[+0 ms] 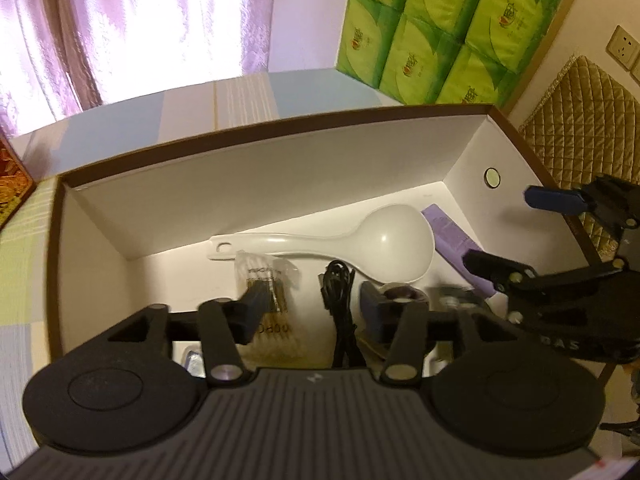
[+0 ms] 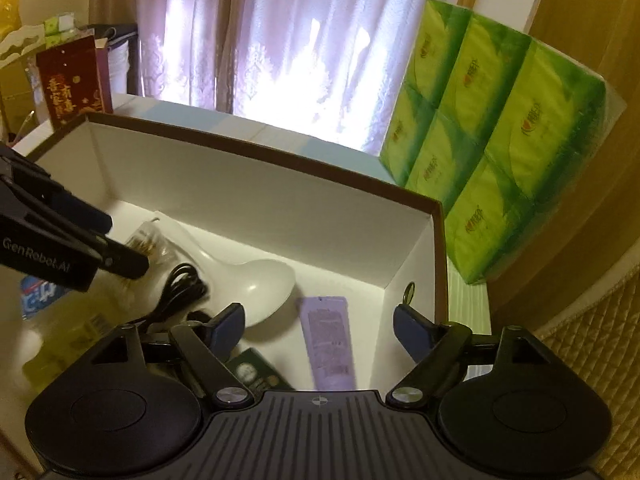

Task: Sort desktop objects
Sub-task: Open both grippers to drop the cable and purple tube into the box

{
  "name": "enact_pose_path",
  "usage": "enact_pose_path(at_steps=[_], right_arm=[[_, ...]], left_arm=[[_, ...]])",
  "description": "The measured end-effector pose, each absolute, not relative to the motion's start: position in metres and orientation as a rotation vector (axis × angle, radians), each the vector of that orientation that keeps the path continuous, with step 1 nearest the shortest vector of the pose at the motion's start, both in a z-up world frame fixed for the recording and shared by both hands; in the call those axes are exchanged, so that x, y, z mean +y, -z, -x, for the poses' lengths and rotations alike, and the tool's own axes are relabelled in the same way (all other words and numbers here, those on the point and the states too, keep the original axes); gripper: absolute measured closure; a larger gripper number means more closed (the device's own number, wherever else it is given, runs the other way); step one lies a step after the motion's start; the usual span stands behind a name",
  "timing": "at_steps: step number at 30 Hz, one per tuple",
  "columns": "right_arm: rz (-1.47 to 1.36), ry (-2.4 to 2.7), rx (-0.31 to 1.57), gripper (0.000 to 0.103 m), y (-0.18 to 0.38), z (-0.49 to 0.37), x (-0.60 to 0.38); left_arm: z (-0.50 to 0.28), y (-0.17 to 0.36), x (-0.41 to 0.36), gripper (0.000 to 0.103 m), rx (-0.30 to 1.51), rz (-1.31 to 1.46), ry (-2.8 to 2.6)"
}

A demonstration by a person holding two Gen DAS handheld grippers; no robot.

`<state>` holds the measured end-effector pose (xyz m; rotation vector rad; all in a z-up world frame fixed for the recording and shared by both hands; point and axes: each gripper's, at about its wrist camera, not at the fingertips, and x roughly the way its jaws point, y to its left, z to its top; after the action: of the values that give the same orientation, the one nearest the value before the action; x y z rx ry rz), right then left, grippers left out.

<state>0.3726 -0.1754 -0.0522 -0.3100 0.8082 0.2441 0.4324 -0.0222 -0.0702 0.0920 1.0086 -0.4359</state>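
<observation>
Left gripper [image 1: 316,312]: jaws apart, over box [image 1: 280,184] | right gripper [image 2: 320,328]: jaws apart, over box | spoon [image 1: 360,240]: inside box

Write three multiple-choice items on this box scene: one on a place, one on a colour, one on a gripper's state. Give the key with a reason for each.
1. Where does the white ladle lie?
A. Inside the open box
B. On top of the green tissue packs
C. On the quilted chair back

2. What colour is the tube beside the ladle's bowl?
A. Red
B. Pale purple
C. Black

3. How does the right gripper stand?
A. Shut on the ladle
B. Shut on the black cable
C. Open, holding nothing

Key:
1 A, the ladle rests on the box floor among the other items.
2 B, the right wrist view shows a lilac tube with printed text.
3 C, its blue-padded fingers stand wide apart above the tube with nothing between them.
</observation>
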Motion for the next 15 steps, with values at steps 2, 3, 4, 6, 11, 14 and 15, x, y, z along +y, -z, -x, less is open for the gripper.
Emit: enact_pose_path(at_steps=[2, 3, 4, 6, 11, 14, 15], right_arm=[[0.291, -0.261, 0.811, 0.018, 0.050, -0.366, -0.178], [0.283, -0.264, 0.811, 0.013, 0.048, -0.362, -0.179], [0.276, -0.267, 0.808, 0.011, 0.046, -0.358, -0.180], [0.256, -0.275, 0.805, 0.007, 0.041, -0.350, -0.181], [0.194, -0.308, 0.824, 0.002, 0.030, -0.329, -0.185], [0.166, -0.309, 0.847, 0.002, 0.028, -0.320, -0.185], [0.160, -0.307, 0.851, 0.002, 0.027, -0.317, -0.185]], left_arm=[[-0.427, 0.065, -0.018, 0.041, 0.999, -0.092, 0.430], [-0.424, 0.063, -0.016, 0.030, 0.992, -0.088, 0.422], [-0.420, 0.060, -0.014, 0.027, 0.984, -0.083, 0.418], [-0.415, 0.055, -0.011, 0.025, 0.978, -0.077, 0.419], [-0.397, 0.041, -0.005, 0.009, 0.958, -0.067, 0.408], [-0.384, 0.033, -0.003, 0.007, 0.943, -0.066, 0.391], [-0.379, 0.031, -0.002, 0.007, 0.940, -0.064, 0.385]])
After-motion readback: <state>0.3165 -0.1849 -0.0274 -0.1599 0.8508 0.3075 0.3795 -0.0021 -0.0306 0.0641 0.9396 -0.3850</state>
